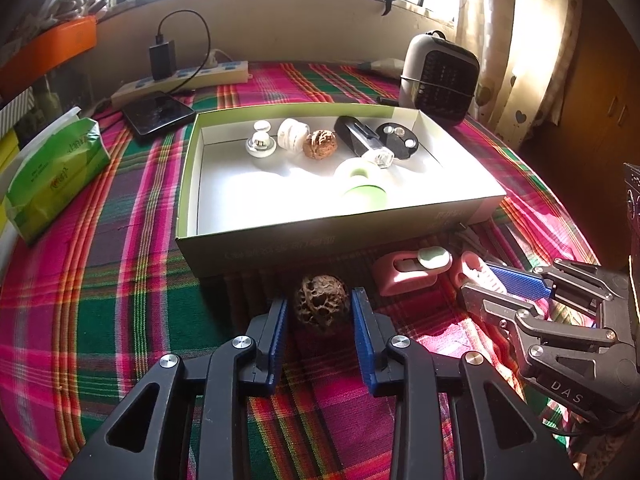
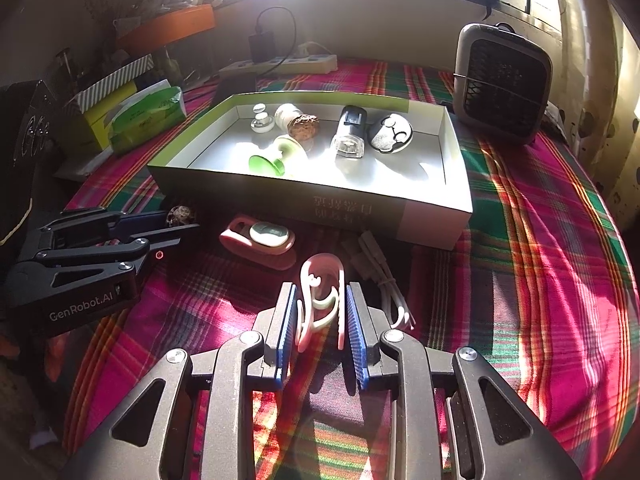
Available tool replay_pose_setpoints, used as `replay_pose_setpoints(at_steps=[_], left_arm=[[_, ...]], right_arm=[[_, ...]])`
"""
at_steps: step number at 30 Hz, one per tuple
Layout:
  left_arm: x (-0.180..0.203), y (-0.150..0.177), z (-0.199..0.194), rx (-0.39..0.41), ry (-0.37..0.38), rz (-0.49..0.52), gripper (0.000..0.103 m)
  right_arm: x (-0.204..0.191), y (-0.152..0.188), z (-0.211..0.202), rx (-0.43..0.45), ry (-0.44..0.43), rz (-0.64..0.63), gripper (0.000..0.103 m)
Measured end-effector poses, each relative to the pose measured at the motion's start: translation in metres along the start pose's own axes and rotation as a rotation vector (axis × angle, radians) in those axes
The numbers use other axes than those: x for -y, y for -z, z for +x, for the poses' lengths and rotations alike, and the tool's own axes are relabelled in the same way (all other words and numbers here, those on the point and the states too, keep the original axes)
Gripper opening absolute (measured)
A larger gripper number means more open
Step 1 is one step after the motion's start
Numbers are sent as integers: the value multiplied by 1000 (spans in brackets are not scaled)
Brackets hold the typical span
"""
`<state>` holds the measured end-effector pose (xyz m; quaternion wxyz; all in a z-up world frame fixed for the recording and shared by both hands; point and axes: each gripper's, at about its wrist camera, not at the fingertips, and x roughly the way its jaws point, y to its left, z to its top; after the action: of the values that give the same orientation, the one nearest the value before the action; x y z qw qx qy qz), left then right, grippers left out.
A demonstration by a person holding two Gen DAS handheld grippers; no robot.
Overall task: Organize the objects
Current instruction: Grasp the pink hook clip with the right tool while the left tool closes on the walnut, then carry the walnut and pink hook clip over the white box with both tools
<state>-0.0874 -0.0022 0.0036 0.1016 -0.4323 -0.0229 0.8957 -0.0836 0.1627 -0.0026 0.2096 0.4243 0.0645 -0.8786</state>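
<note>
The left gripper (image 1: 320, 312) is bracketing a dark pitted walnut (image 1: 320, 306) on the plaid tabletop (image 1: 120, 280), its fingers (image 1: 280, 332) sitting partly open with a sliver of gap on each side, so they are flanking the nut and not yet pressing it. The right gripper (image 2: 322, 320) is standing narrow, its fingers (image 2: 354, 328) closing on a pink-and-white clip (image 2: 320, 300); glare makes it hard to say, but the pads appear to be touching it. The clip's long axis is running along the fingers, its rounded end pointing away toward the open box (image 2: 320, 204); the nearly round walnut is offering no clear axis. Both things are lying just in front of the box's near wall, beside a pink cutter (image 2: 260, 242) and a white cable (image 2: 384, 280). The walnut is risking rolling out sideways if the fingers close off-centre, and the thin, springy clip is liable to twist or pop free under an uneven squeeze.
</note>
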Motion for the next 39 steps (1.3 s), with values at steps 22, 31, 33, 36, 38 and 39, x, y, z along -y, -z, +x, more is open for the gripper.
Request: replay_pose_setpoints(at_steps=[22,31,33,36,38,39], left_arm=[[-1,-3,-12,25,0,-2,28],[-1,-13,-26,57,-1,-1,28],[-2,-16,-28,62,-3,-1,28],[-2,-20,-30,69,-6,-1,28],[-2,-23,-30,72,-8,0,28],[-2,-25,-30,74,-8,2,28]], right_arm=[[-1,-1,-6,15,-14,13,25],[2,-8,-17,37,-29,20,25],[2,-10,-19,43,-31,20,25],[2,-14,-23,52,-37,18,25],[3,-18,-25,58,-40,18,25],[4,-20,-25,61,-41,20,25]])
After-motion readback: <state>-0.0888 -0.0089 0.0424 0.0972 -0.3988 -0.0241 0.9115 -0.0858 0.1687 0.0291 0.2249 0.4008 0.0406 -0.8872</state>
